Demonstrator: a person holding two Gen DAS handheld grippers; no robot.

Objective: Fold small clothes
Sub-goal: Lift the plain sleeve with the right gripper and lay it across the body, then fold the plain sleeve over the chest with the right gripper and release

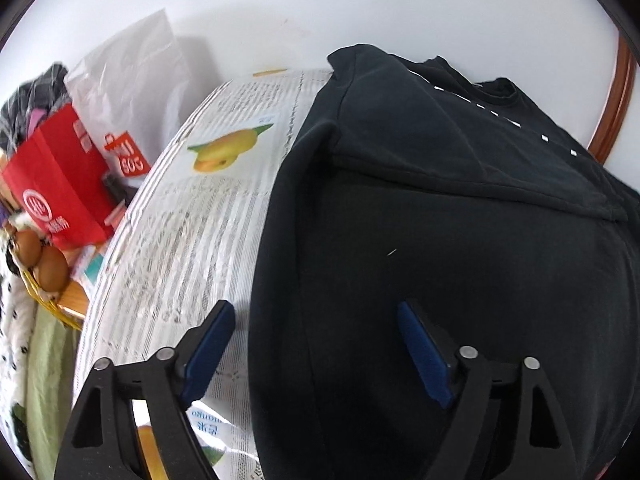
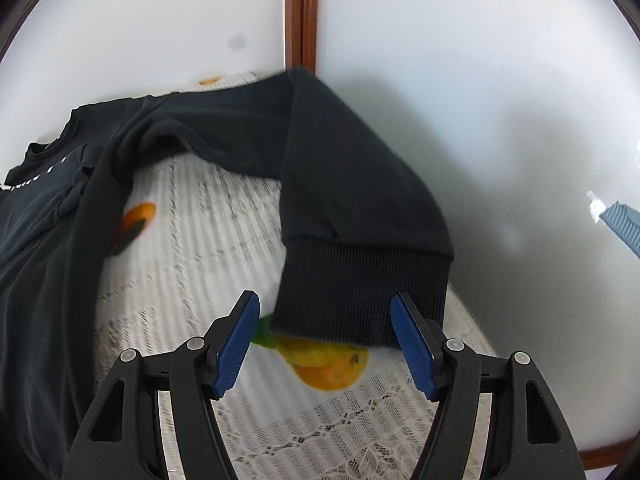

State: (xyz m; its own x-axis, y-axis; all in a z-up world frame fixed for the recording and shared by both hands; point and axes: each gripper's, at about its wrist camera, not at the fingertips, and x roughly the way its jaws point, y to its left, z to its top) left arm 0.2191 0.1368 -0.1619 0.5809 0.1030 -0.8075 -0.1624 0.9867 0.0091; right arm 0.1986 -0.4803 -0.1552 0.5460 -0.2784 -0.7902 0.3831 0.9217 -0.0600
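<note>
A black sweatshirt lies spread on the lace-covered table, one sleeve folded across its chest, with a row of small white marks near the collar. My left gripper hovers open over the garment's left edge, one finger above the cloth and the other above bare table cover. In the right wrist view the other sleeve stretches out over the table, ending in a ribbed cuff. My right gripper is open with that cuff lying between its blue pads; the left pad stands clear of it.
The table cover is white lace over fruit prints. Left of the table sit a red bag, a clear plastic bag and a basket of brown eggs. A white wall with a brown wooden strip stands behind.
</note>
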